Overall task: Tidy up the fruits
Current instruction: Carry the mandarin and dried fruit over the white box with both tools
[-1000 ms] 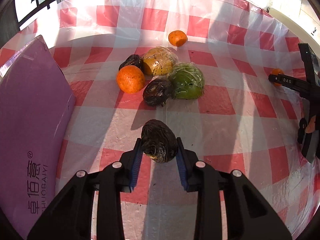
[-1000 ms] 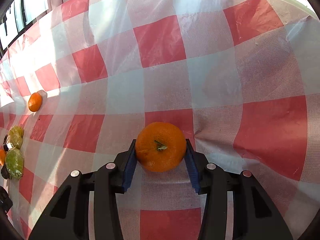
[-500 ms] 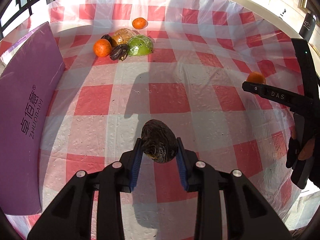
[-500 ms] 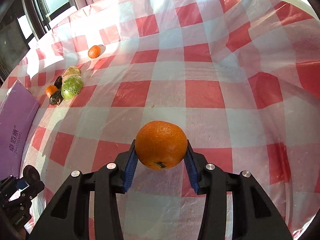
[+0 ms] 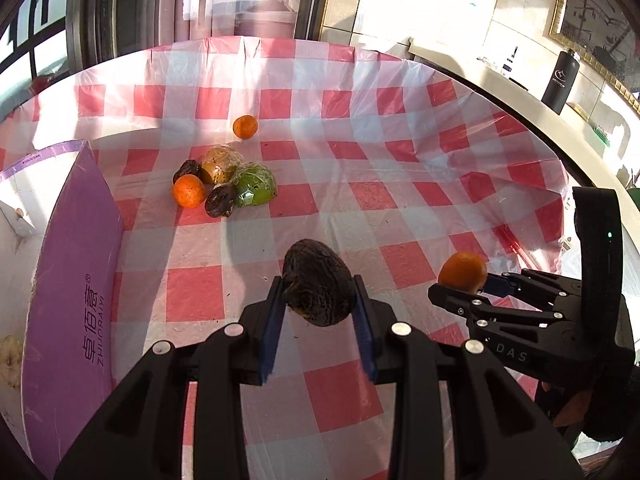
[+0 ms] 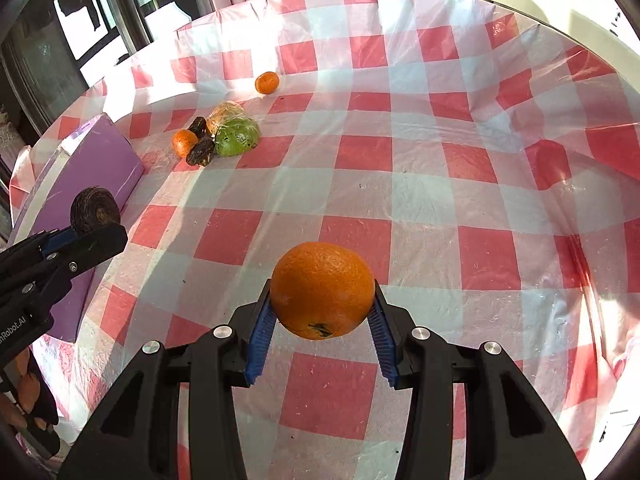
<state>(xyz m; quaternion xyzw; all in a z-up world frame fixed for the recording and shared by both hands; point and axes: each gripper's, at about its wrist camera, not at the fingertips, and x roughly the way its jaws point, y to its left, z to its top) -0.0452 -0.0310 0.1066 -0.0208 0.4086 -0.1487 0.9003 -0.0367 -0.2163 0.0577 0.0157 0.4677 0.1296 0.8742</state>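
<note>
My left gripper (image 5: 318, 300) is shut on a dark wrinkled fruit (image 5: 318, 282), held above the checked tablecloth (image 5: 400, 184). My right gripper (image 6: 322, 306) is shut on an orange (image 6: 322, 290), also lifted clear of the cloth. Each wrist view shows the other gripper: the right gripper (image 5: 460, 286) with its orange (image 5: 462, 266) at the right, the left gripper (image 6: 86, 232) with the dark fruit (image 6: 94, 210) at the left. Far back lies a cluster: a small orange (image 5: 189, 191), two dark fruits (image 5: 220, 200), a wrapped yellow-brown fruit (image 5: 218, 166) and a wrapped green fruit (image 5: 256, 184). A lone orange (image 5: 245, 126) lies beyond them.
A purple box (image 5: 76, 280) stands along the table's left side. A black bottle (image 5: 560, 80) stands on a counter behind the table at the right. A person's hand (image 6: 24, 396) shows at the lower left of the right wrist view. Windows lie beyond the far table edge.
Both grippers have risen and pulled back from the fruit cluster, each keeping its fruit. The right gripper has swung left, closer to the left gripper. The orange has turned in its grip.
</note>
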